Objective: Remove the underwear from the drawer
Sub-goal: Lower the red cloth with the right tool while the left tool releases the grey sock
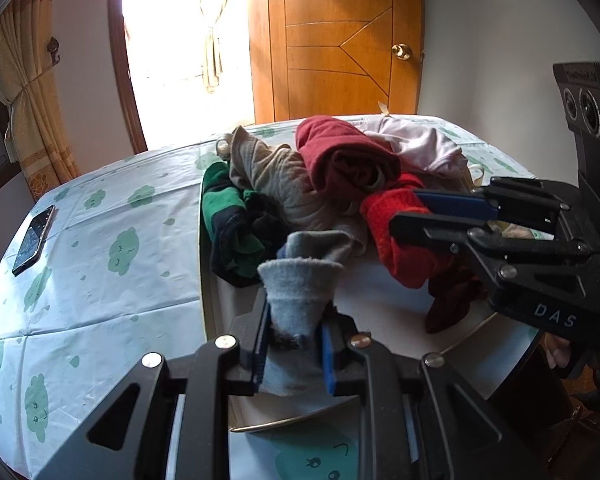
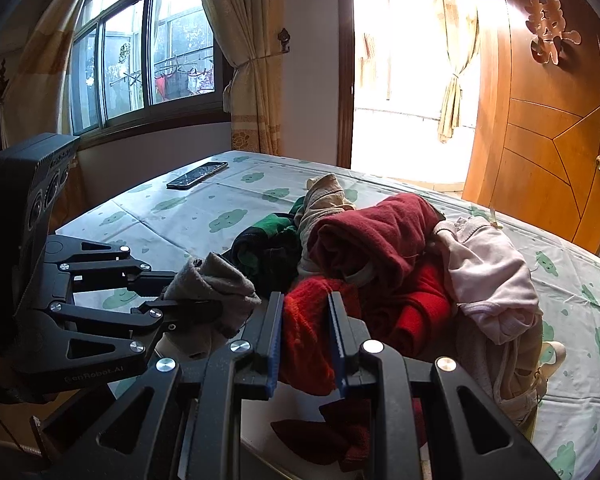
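A white drawer (image 1: 380, 296) lies on the cloud-print bed cover (image 1: 112, 280), and a heap of clothes fills its far half. My left gripper (image 1: 296, 320) is shut on a grey garment (image 1: 300, 280) held just over the drawer's near left part. In the right wrist view the grey garment (image 2: 216, 284) bunches around the left gripper (image 2: 180, 294). My right gripper (image 2: 305, 300) is shut on a bright red garment (image 2: 308, 332) at the heap's near edge. From the left wrist the right gripper (image 1: 406, 212) reaches in from the right onto that red garment (image 1: 384, 240).
The heap holds a dark red piece (image 1: 340, 152), a beige one (image 1: 260, 168), a green striped one (image 1: 224, 208) and a pale pink one (image 1: 420, 140). A phone (image 1: 34, 240) lies on the cover at the left. Behind stand a wooden door (image 1: 340, 40) and a curtained window (image 2: 140, 60).
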### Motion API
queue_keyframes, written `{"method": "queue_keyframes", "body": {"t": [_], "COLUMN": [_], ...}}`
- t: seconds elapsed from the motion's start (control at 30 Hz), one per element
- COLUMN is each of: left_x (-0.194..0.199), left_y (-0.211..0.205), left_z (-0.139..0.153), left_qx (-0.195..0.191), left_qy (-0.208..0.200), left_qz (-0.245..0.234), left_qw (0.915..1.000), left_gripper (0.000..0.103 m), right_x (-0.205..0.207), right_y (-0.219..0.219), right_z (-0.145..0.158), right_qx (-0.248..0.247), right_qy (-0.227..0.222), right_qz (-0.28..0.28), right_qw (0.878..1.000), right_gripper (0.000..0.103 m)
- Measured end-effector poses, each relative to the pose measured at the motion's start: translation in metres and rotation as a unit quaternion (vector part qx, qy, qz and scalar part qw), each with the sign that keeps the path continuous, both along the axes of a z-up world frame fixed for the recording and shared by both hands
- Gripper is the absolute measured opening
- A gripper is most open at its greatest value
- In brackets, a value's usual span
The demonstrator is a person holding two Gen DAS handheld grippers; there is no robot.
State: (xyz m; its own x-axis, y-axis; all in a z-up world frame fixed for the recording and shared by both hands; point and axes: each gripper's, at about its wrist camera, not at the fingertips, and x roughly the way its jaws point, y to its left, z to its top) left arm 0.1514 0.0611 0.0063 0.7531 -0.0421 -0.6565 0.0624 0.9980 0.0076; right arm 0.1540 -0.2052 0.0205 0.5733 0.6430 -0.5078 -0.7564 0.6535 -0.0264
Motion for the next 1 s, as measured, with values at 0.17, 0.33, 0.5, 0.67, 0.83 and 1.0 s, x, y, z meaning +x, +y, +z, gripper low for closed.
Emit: {"method": "queue_keyframes", "body": {"t": [0.17,0.33,0.5,0.67,0.83,1.0], "left_x": [0.002,0.006,0.006,0.007,0.008,0.005], "left_y": [0.002,0.003,0.004,0.001,0.004,0.002], "left_z": [-0.001,-0.004,-0.009,-0.012,-0.013,-0.013], "left_qx": [0.001,-0.005,-0.007,-0.002,-0.006,-0.002], "left_qy": [0.011,0.025,0.031,0.033,0.035,0.031], "left_qz": [-0.001,-0.007,-0.009,-0.011,-0.009,-0.009], "left_qw": [0.9999,0.9996,0.9995,0.9994,0.9993,0.9995], "left_gripper": [0.020,0.020,0.020,0.023,0.026,0.031], "right_x": [0.003,0.006,0.006,0.005,0.005,0.004], "right_y": [0.007,0.014,0.018,0.020,0.019,0.018], "right_z": [-0.006,-0.011,-0.016,-0.024,-0.024,-0.024], "right_qx": [-0.009,-0.025,-0.033,-0.044,-0.048,-0.043], "right_qy": [0.012,0.022,0.026,0.027,0.026,0.027], "right_qz": [-0.001,-0.003,-0.001,-0.005,-0.006,-0.007], "right_qw": [1.000,0.999,0.999,0.999,0.999,0.999], "right_gripper": [0.023,0.023,0.023,0.023,0.024,0.027]}}
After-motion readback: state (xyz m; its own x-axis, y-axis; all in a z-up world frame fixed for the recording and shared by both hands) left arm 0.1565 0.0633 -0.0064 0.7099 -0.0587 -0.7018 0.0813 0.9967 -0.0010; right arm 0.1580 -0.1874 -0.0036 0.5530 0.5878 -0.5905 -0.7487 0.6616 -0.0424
